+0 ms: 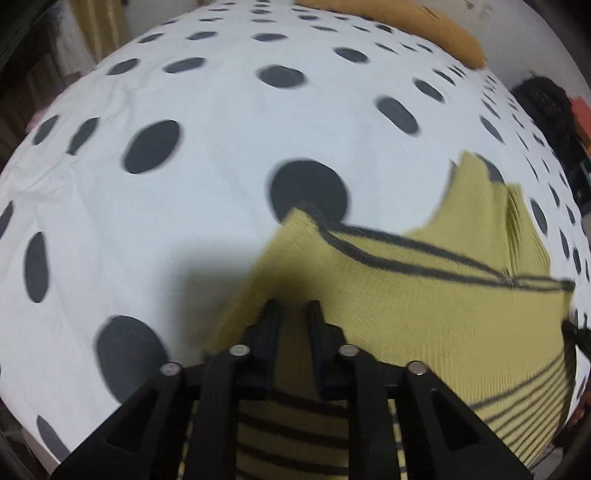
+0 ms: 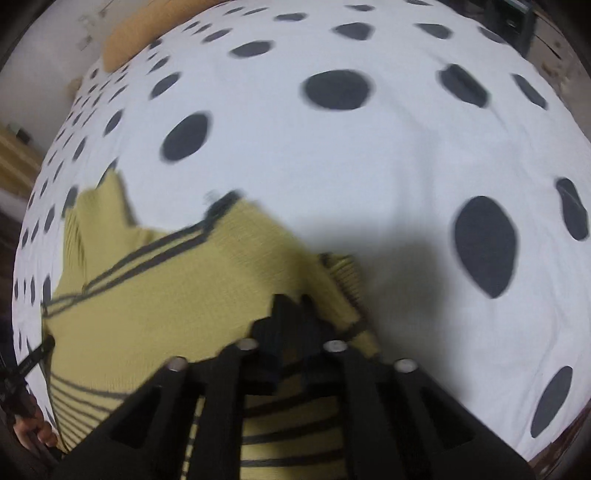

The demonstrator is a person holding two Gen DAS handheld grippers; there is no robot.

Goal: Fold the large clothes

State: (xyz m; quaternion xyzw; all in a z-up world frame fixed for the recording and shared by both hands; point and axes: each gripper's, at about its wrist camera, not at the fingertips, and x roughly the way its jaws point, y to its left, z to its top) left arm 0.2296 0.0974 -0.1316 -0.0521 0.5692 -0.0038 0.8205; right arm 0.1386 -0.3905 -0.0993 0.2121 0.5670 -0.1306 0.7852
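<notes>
An olive-yellow knit sweater (image 1: 424, 314) with thin dark stripes lies spread on a white bed sheet with dark dots (image 1: 221, 166). My left gripper (image 1: 293, 306) points steeply down at the sweater's left edge, its jaws nearly together with a fold of knit pinched between them. In the right wrist view the same sweater (image 2: 166, 306) fills the lower left. My right gripper (image 2: 291, 299) is shut, fingertips together on the fabric beside a turned-over striped hem (image 2: 343, 273). Both views are motion-blurred.
The dotted sheet (image 2: 369, 166) stretches far beyond the sweater on both sides. An orange-brown pillow (image 1: 406, 18) (image 2: 129, 40) lies at the far end of the bed. A person's hand (image 2: 33, 435) shows at the left edge. Dark furniture (image 1: 546, 110) stands beside the bed.
</notes>
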